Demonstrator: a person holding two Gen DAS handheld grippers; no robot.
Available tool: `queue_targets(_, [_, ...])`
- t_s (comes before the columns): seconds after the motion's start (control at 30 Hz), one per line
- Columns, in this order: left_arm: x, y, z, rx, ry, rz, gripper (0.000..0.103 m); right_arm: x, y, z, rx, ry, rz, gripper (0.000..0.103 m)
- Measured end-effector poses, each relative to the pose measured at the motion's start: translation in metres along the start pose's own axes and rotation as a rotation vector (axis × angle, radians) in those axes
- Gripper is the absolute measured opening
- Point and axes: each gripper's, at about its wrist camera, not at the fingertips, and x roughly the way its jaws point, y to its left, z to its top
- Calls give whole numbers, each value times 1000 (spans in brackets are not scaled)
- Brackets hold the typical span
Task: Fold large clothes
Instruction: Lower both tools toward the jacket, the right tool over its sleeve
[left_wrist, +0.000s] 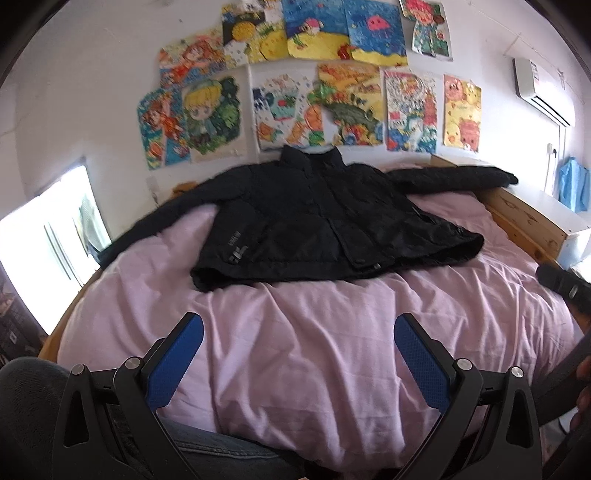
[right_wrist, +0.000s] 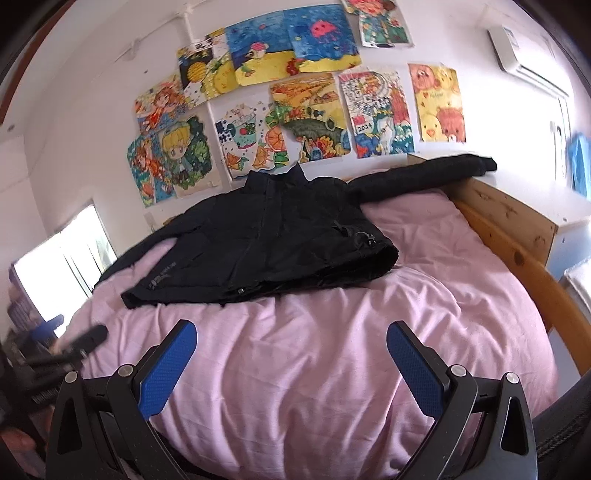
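On pink bed: black jacket spread flat; both grippers' fingers wide apart, empty.

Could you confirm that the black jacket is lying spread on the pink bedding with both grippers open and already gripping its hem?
Not quite: both views show the left gripper and right gripper open but short of the jacket, over bare bedding, gripping nothing.

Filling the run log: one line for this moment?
jacket spread flat on bed | left gripper open, empty | right gripper open, empty | fold not begun
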Motion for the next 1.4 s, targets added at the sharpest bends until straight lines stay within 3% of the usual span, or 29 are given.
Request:
queue_targets(0.13, [5, -3, 25, 6, 68, -28, 101, -16, -2, 30, 21, -8, 45, 103])
queue_targets(0.33, [-4, 5, 89, -83, 73, -68, 101, -26, 2, 91, -55, 61, 125, 103])
queue_targets(0.6, [-11, 6, 175, -126, 51, -58, 101, -13, -6, 145, -116, 155, 71, 103])
queue_targets(0.8, [4, 0, 214, -98, 57, -57, 101, 10, -28, 173, -115, 246, 2, 103])
queue_targets(1.03, [44, 4, 243, -36, 66, -28, 101, 45, -44, 212, -162, 263, -43, 103])
queue_targets(1.4, [160, 2, 264, 53, 2, -33, 102, 133, -97, 267, -111, 152, -95, 103])
